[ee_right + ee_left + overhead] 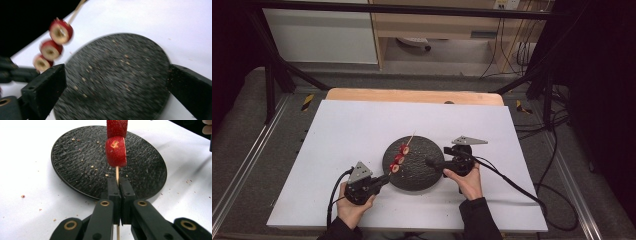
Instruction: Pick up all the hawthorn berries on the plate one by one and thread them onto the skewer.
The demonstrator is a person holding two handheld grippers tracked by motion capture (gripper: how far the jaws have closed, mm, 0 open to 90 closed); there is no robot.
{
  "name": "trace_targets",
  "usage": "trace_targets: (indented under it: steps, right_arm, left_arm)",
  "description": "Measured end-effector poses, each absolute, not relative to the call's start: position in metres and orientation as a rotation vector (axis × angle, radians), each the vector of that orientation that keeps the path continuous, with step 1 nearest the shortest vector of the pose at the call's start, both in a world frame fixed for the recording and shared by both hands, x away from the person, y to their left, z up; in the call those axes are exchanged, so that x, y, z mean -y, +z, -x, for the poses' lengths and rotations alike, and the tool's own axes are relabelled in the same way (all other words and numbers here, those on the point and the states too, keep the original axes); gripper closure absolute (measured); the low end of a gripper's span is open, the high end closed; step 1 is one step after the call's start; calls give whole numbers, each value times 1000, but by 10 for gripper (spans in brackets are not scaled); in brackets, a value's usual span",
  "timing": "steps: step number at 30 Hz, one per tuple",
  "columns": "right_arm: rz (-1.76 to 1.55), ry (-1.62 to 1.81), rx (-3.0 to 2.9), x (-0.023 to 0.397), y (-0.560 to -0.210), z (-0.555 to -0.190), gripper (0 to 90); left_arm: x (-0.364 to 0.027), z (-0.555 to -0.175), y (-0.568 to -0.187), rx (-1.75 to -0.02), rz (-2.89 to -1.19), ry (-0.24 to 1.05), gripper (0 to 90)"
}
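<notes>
My left tool (384, 180) is clamped tight on the bare near end of the skewer (117, 173), and the stick runs up and away from it over the left part of the black plate (427, 172), carrying three strawberry slices (399, 159). My right tool (430, 162) stands wide with nothing between its jaws, hovering over the right side of the plate; its own camera looks across the plate toward the fruit.

The risks as I judge them: the grip is on a thin round stick, so it could roll or pivot between the pads and let the loaded far end sag until the slices drag on the plate. The slices look soft and cut through the middle, so a careless push from my right tool could split one or slide it off the pointed tip onto the white bench (347, 130). If I close the right tool on a slice too hard I would crush it. The right view is blurred, so I cannot judge exactly how near the fruit that tool is.
</notes>
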State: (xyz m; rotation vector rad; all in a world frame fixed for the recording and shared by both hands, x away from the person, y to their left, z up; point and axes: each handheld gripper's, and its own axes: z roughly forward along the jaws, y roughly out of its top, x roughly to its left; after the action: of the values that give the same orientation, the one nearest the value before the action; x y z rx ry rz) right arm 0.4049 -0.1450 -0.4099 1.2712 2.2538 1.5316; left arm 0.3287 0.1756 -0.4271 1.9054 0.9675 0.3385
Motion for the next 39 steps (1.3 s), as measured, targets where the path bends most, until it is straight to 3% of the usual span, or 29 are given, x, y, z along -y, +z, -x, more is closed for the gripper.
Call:
trace_targets:
  steps: [24, 39]
  right_arm:
    - [-1158, 1342, -2375, 230, -449, -378, 18]
    - [-1173, 1311, -2365, 249, -456, -369, 17]
  left_arm:
    - [-180, -350, -405, -973, -1993, 317, 886]
    - [-166, -373, -393, -980, -2087, 326, 886]
